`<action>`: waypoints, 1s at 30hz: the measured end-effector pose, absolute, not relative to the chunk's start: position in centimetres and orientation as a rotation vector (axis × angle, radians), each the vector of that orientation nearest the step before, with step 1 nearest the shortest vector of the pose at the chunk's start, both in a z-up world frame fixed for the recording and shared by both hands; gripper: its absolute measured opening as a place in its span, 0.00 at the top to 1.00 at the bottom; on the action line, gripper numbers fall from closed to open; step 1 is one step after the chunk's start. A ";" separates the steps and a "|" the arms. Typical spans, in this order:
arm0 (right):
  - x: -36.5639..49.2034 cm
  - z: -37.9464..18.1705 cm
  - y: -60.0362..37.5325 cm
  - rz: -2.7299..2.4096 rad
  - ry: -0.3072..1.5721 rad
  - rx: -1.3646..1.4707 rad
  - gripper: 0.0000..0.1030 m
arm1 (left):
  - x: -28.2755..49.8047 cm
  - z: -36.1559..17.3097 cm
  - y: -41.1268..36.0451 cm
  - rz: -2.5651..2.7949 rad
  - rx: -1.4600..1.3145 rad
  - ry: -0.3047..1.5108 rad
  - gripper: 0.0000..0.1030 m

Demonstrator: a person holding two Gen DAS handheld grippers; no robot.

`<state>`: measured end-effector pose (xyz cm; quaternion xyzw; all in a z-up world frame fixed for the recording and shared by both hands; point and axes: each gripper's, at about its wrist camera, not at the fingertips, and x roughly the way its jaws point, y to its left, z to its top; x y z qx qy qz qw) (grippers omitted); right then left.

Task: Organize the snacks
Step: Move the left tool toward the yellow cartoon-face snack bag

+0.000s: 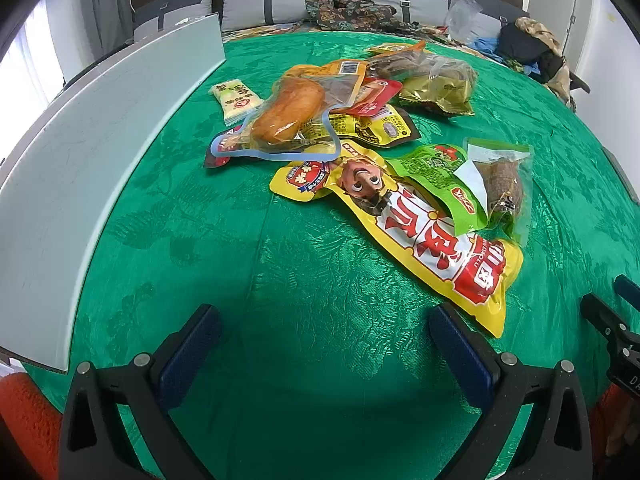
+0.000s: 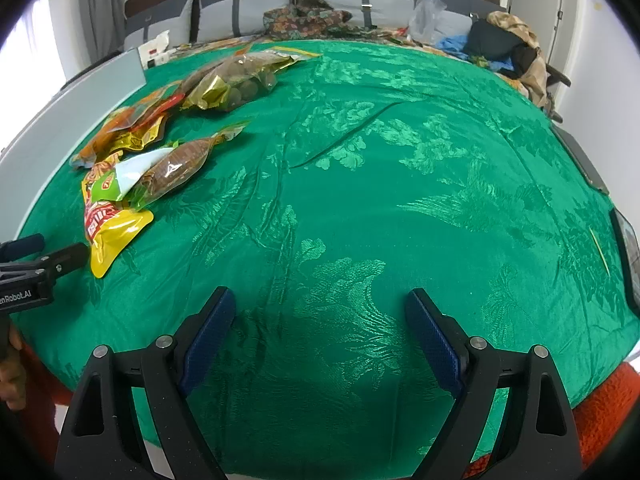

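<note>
A pile of snack packs lies on the green tablecloth [image 1: 280, 280]. Nearest is a long yellow pack [image 1: 420, 228] with red characters, overlapped by a green pack [image 1: 436, 176] and a clear pack of brown food [image 1: 504, 184]. Behind lie a clear pack with a chicken leg [image 1: 288, 112], a pale pack [image 1: 234, 98] and a gold pack [image 1: 440, 84]. My left gripper [image 1: 320, 344] is open and empty just short of the yellow pack. My right gripper [image 2: 320, 336] is open and empty over bare cloth; the yellow pack [image 2: 108, 224] lies to its left.
A white panel [image 1: 100, 152] stands along the table's left edge. A sofa with cushions, patterned cloth [image 1: 352, 8] and bags is behind the table. A dark flat item [image 2: 628, 256] lies at the right table edge. The left gripper's side [image 2: 36, 268] shows in the right wrist view.
</note>
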<state>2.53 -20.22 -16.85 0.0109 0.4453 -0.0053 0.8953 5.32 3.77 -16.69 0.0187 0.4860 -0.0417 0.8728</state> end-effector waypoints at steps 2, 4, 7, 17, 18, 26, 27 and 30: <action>2.5 -16.9 -20.2 -0.011 0.921 0.022 0.12 | 5.3 -16.7 3.8 -0.087 0.039 1.015 0.00; 2.5 -16.9 -20.2 -0.011 0.920 0.022 0.12 | 5.3 -16.7 3.8 -0.087 0.039 1.015 0.00; 2.5 -16.8 -20.2 -0.012 0.918 0.021 0.12 | 5.3 -16.7 3.8 -0.088 0.039 1.011 0.00; 2.4 -16.8 -20.2 -0.015 0.915 0.020 0.12 | 5.1 -16.7 3.9 -0.100 0.044 1.000 0.00; 2.4 -16.8 -20.3 -0.016 0.913 0.020 0.12 | 5.1 -16.7 3.9 -0.100 0.044 0.999 0.00; 2.4 -16.7 -20.3 -0.017 0.910 0.019 0.12 | 5.1 -16.7 3.9 -0.100 0.044 0.999 0.00; 2.4 -16.7 -20.2 -0.017 0.910 0.019 0.12 | 5.1 -16.7 3.9 -0.100 0.044 0.999 0.00; 2.4 -16.8 -20.2 -0.017 0.910 0.019 0.12 | 5.1 -16.7 3.9 -0.100 0.044 0.999 0.00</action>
